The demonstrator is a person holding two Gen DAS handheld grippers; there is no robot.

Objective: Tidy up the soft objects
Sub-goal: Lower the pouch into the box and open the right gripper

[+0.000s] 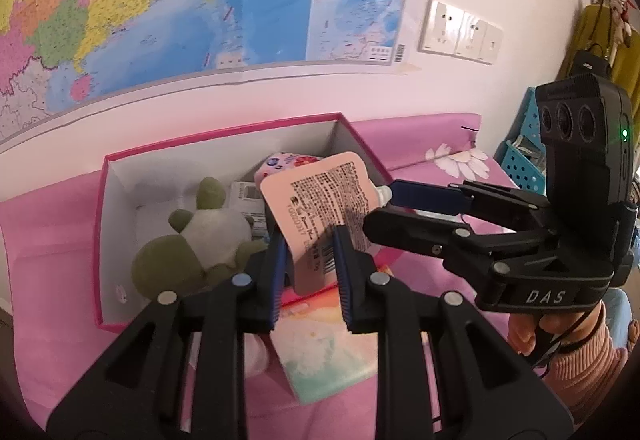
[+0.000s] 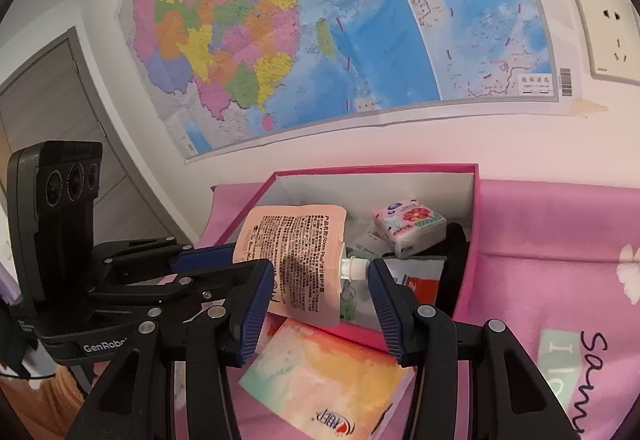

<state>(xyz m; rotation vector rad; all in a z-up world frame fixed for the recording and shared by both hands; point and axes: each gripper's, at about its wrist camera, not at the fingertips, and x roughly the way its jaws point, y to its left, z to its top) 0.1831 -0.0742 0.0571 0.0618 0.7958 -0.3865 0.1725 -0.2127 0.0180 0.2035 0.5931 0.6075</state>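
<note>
My left gripper (image 1: 310,246) is shut on the lower end of a pink spouted pouch (image 1: 320,207) and holds it over the near edge of a pink-rimmed box (image 1: 224,131). The pouch also shows in the right wrist view (image 2: 296,260), its white spout (image 2: 354,268) between my right gripper's open fingers (image 2: 320,272), which do not clamp it. In the box lie a green and white plush toy (image 1: 200,232) and a floral tissue pack (image 2: 408,228). A pastel tissue pack (image 2: 324,372) lies on the pink cloth in front of the box.
A pink cloth (image 2: 560,240) with flower print covers the surface. A wall map (image 2: 320,19) and sockets (image 1: 460,31) are behind. A blue perforated basket (image 1: 520,155) stands at the right. The box also holds paper packets (image 2: 420,276).
</note>
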